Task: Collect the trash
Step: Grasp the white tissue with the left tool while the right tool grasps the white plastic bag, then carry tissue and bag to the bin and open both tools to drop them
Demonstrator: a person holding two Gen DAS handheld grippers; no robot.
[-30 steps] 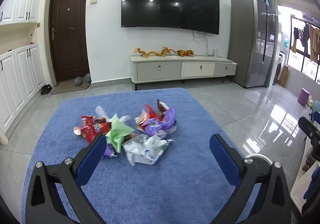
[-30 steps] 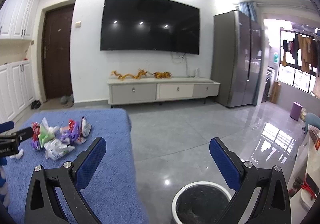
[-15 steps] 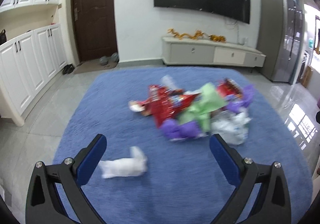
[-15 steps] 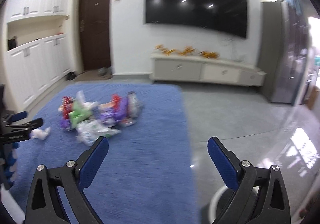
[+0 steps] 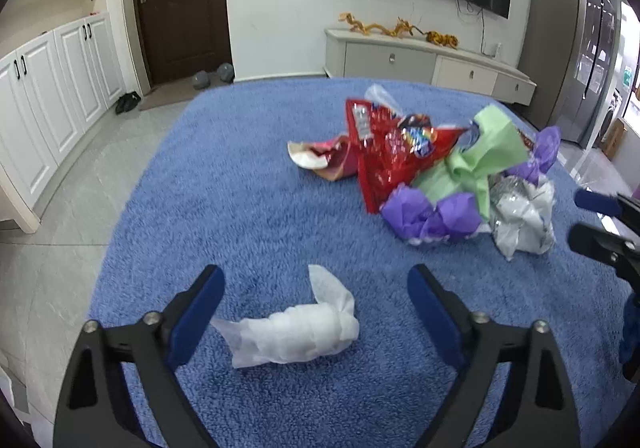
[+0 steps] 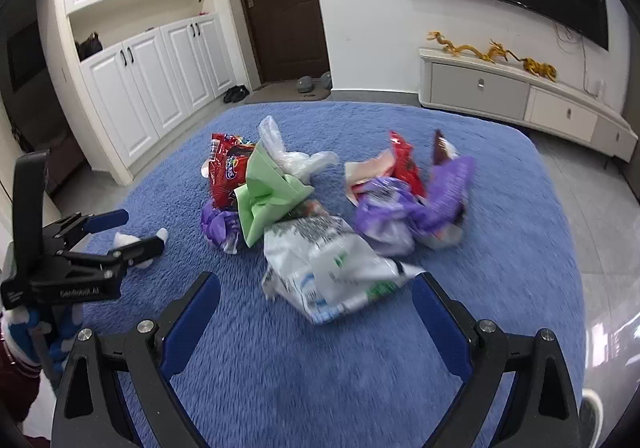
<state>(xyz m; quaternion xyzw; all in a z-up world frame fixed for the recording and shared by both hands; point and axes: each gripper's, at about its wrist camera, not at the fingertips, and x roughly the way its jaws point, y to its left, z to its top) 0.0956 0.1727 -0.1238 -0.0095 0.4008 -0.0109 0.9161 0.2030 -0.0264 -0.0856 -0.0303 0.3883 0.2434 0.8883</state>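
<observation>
A crumpled white tissue (image 5: 296, 332) lies on the blue rug (image 5: 248, 184), between the open fingers of my left gripper (image 5: 314, 280). Further right lies a trash heap: a red snack bag (image 5: 392, 144), green paper (image 5: 480, 156), purple wrappers (image 5: 432, 216) and a white-silver bag (image 5: 524, 216). In the right wrist view my right gripper (image 6: 316, 288) is open, just short of the white printed bag (image 6: 328, 268). The green paper (image 6: 268, 192), red bag (image 6: 226, 168) and purple wrappers (image 6: 420, 208) lie beyond. My left gripper (image 6: 128, 232) shows at the left over the tissue (image 6: 136, 240).
White cabinets (image 6: 152, 80) line the left wall, with a dark door (image 6: 280, 4) behind. A low TV console (image 6: 520, 96) stands at the back right. Grey tiled floor (image 5: 60, 192) surrounds the rug. A white bin rim (image 6: 592, 404) peeks in at the lower right.
Both grippers swung left and down toward the rug. My left gripper closed in on the white tissue, my right gripper on the white printed bag; the bin slid out of the right view.
</observation>
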